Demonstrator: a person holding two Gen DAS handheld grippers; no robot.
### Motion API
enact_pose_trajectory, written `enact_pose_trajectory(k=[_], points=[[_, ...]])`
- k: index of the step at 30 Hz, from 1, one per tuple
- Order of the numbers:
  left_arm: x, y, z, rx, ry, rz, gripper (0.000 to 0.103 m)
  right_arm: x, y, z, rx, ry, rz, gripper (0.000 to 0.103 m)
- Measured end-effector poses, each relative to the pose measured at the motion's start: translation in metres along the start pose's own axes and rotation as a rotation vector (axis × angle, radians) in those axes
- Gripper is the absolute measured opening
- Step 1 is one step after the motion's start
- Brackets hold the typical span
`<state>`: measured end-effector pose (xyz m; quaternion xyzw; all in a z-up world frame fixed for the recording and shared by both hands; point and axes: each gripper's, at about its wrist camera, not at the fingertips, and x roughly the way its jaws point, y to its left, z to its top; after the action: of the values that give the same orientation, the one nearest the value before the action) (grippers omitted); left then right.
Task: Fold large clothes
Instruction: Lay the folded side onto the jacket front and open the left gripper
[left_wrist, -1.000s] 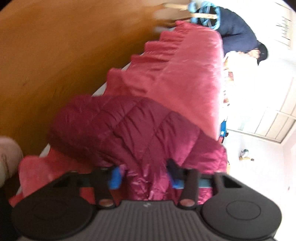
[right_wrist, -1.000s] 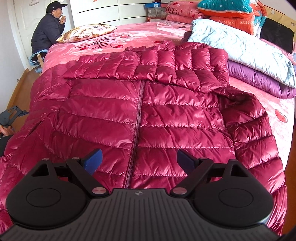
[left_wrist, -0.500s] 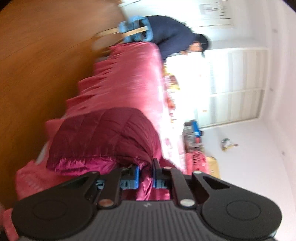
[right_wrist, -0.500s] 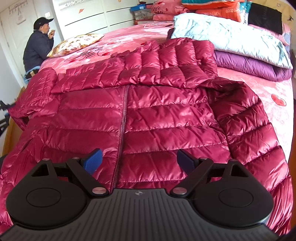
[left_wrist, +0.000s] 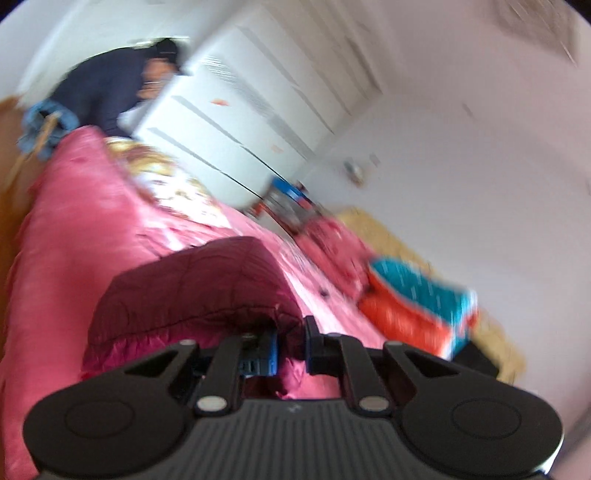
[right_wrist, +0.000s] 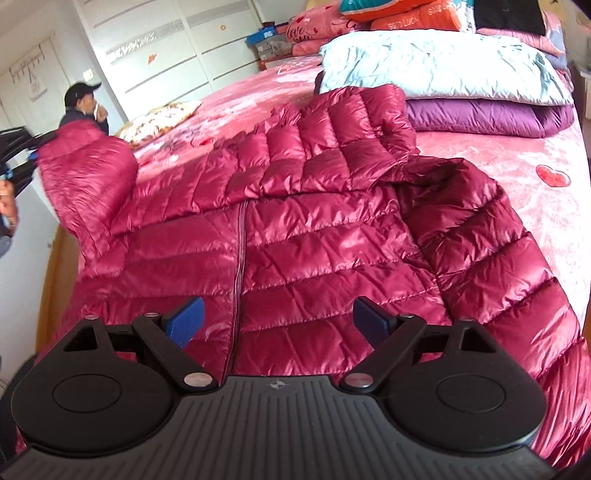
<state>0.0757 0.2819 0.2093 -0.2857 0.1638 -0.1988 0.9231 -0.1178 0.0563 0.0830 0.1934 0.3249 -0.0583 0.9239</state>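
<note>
We start from the bed (right_wrist: 517, 155), which is covered in a pink spread and carries everything in view. Across its near half lies the task's thing, a dark red quilted down jacket (right_wrist: 314, 236), front up, zip closed, hood folded flat over the chest, one sleeve (right_wrist: 498, 251) lying along the body on the right of the right wrist view. Beyond it, well apart, sits a stack of folded bedding (right_wrist: 461, 85), pale blue over purple, with cushions behind; a person in dark clothes sits at the far edge of the bed. No containers are clearly visible; some boxes near the wardrobe are too small for us to tell their contents. We judge the jacket light, soft and puffy, with a glossy shell that will likely slide on itself and spring back after a fold, so we advise taking hold at seams, cuffs or hem, where the fabric is thin enough to pinch. The other sleeve (right_wrist: 88, 173) is raised off the bed at the left: the left gripper (left_wrist: 290, 345) has its jaws pressed together on the fabric near the sleeve's end. The right gripper (right_wrist: 277, 321) hangs over the lower chest of the jacket near the zip, jaws spread wide with nothing between them.
</note>
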Motion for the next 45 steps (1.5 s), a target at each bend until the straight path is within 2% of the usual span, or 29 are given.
enact_pose_trajectory(k=[4, 8, 10, 13, 16, 18, 20, 21, 23, 29, 31, 33, 37, 39, 42, 45], points=[[0.024, -0.066, -0.037, 0.225, 0.109, -0.042, 0.010, -0.008, -0.014, 0.004, 0.049, -0.027, 0.005, 0.103], [0.050, -0.114, -0.088, 0.450, 0.216, -0.043, 0.011, -0.016, -0.034, 0.007, 0.143, -0.049, 0.030, 0.103], [0.064, -0.125, -0.112, 0.520, 0.282, -0.043, 0.012, -0.019, -0.044, 0.008, 0.188, -0.062, 0.035, 0.103], [0.083, -0.126, -0.134, 0.557, 0.371, -0.021, 0.014, -0.024, -0.057, 0.010, 0.231, -0.085, 0.034, 0.103], [0.085, -0.125, -0.150, 0.568, 0.432, -0.010, 0.030, -0.026, -0.071, 0.012, 0.266, -0.107, 0.025, 0.103], [0.081, -0.126, -0.158, 0.580, 0.452, -0.022, 0.054, -0.027, -0.078, 0.012, 0.297, -0.112, 0.024, 0.103], [0.070, -0.126, -0.162, 0.584, 0.467, -0.032, 0.068, -0.029, -0.086, 0.013, 0.323, -0.117, 0.023, 0.103], [0.066, -0.126, -0.163, 0.583, 0.475, -0.034, 0.076, -0.029, -0.088, 0.013, 0.331, -0.119, 0.024, 0.103], [0.056, -0.127, -0.172, 0.581, 0.502, -0.042, 0.082, -0.031, -0.088, 0.013, 0.335, -0.127, 0.024, 0.103], [0.015, -0.127, -0.178, 0.558, 0.582, -0.090, 0.082, -0.036, -0.093, 0.010, 0.334, -0.133, 0.022, 0.103], [0.000, -0.126, -0.173, 0.564, 0.573, -0.100, 0.082, -0.034, -0.095, 0.012, 0.332, -0.134, 0.022, 0.103], [-0.008, -0.121, -0.161, 0.545, 0.543, -0.079, 0.082, -0.034, -0.097, 0.011, 0.331, -0.135, 0.026, 0.103], [0.006, -0.093, -0.127, 0.396, 0.488, 0.041, 0.081, -0.034, -0.095, 0.010, 0.316, -0.131, 0.033, 0.103], [0.021, -0.074, -0.110, 0.279, 0.457, 0.110, 0.078, -0.033, -0.094, 0.010, 0.304, -0.124, 0.034, 0.103], [0.047, -0.047, -0.094, 0.075, 0.430, 0.138, 0.078, -0.031, -0.092, 0.011, 0.290, -0.114, 0.040, 0.103], [0.071, -0.031, -0.092, -0.041, 0.434, 0.144, 0.077, -0.028, -0.094, 0.011, 0.295, -0.100, 0.048, 0.103]])
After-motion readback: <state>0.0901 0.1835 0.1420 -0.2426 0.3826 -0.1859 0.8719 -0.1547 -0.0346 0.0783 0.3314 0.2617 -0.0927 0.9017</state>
